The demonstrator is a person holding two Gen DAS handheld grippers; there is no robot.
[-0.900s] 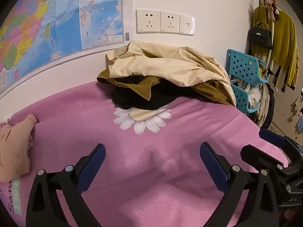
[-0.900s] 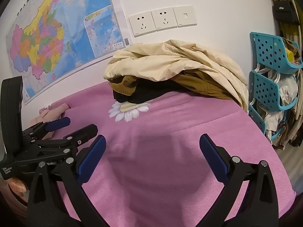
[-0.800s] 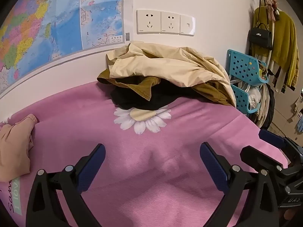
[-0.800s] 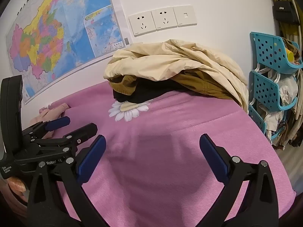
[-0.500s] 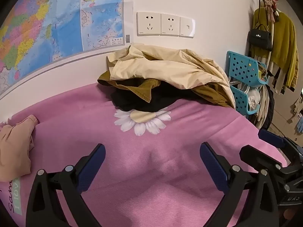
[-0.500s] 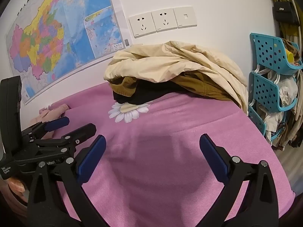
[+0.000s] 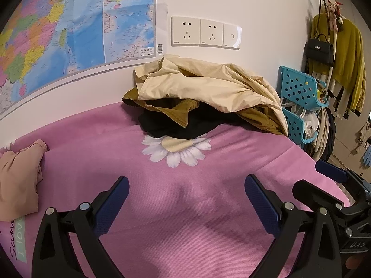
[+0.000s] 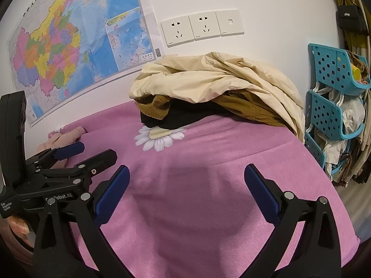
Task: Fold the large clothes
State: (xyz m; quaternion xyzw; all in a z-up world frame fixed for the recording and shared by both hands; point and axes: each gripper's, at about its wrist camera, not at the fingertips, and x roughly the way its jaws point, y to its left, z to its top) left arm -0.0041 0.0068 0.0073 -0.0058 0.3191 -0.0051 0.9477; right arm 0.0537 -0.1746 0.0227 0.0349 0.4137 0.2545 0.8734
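Observation:
A pile of large clothes lies against the far wall on the pink bedspread: a cream jacket on top, an olive-brown garment and a black one under it. The pile also shows in the right wrist view. My left gripper is open and empty, low over the spread, short of the pile. My right gripper is open and empty beside it, to its right. Each gripper shows at the edge of the other's view.
A folded pink garment lies at the left of the bed. A white daisy print sits before the pile. A turquoise rack of baskets and hanging clothes stand right of the bed. A map and sockets are on the wall.
Both views have shifted very slightly; the pile sits a touch lower in frame. The grippers stay open and nothing was touched.

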